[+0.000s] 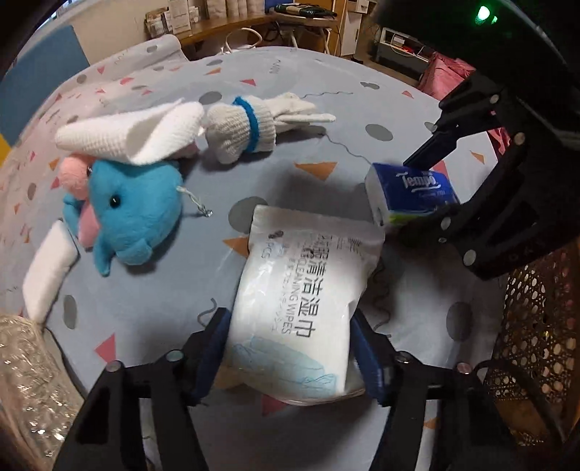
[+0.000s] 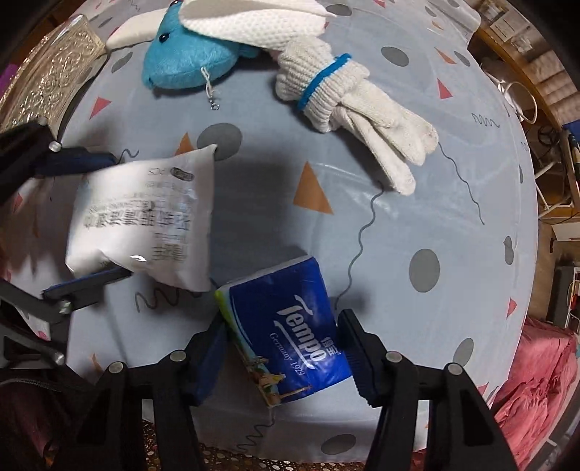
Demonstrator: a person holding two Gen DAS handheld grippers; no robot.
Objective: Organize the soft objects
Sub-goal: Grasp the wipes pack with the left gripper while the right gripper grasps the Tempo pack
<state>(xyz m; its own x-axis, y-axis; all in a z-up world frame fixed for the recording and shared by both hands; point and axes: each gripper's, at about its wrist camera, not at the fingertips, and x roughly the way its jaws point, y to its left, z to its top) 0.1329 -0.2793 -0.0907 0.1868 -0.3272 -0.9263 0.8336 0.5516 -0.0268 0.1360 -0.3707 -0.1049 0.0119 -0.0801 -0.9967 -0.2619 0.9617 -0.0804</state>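
Left gripper (image 1: pixel 290 357) clamped on wipes pack (image 1: pixel 308 286), lifted clear of the table's patterned cover (image 1: pixel 253 72). Right gripper (image 2: pixel 284 353) straddles Tempo tissue pack (image 2: pixel 290 326) nr the front edge; pad contact not confirmable, grip state can't tell. Risks: pack tilted, may slip; soft wipes bag sags, could snag tissues adjacent. Mesh basket (image 1: pixel 536 308) mostly cut off; interior unseen.

A pale blue sheet (image 1: pixel 362 108) printed with dots and triangles covers the work surface, with a curved wooden shelf (image 1: pixel 232 25) of boxes beyond it, a blue panel (image 1: pixel 40 79) at one side, and pink fabric (image 2: pixel 543 369) alongside.
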